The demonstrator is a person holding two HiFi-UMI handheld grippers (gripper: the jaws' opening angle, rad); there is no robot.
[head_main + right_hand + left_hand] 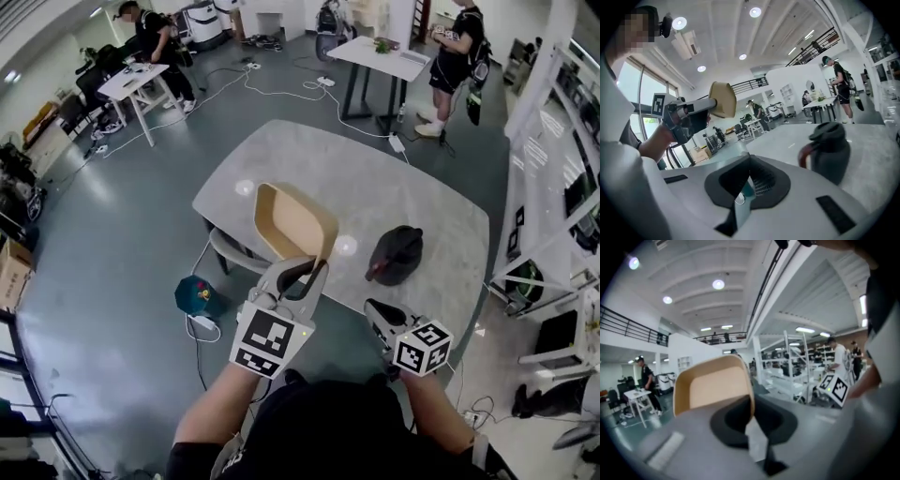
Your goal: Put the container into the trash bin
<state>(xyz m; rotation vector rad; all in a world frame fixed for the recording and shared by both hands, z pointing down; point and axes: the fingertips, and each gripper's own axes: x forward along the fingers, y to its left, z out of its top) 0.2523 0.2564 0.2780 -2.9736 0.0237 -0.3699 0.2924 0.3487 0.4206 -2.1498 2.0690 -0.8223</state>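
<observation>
A tan, open-topped container hangs tilted above the near edge of the grey table. My left gripper is shut on its rim; in the left gripper view the container's wall runs down between the jaws. The right gripper view shows the same container raised at the tip of the left gripper. My right gripper is held beside it at the right, shut with nothing in it. A teal round bin stands on the floor left of the table.
A dark jug with a handle stands on the table just beyond the right gripper, near it in the right gripper view. White shelving lines the right side. People work at white tables far behind. Cables lie on the floor.
</observation>
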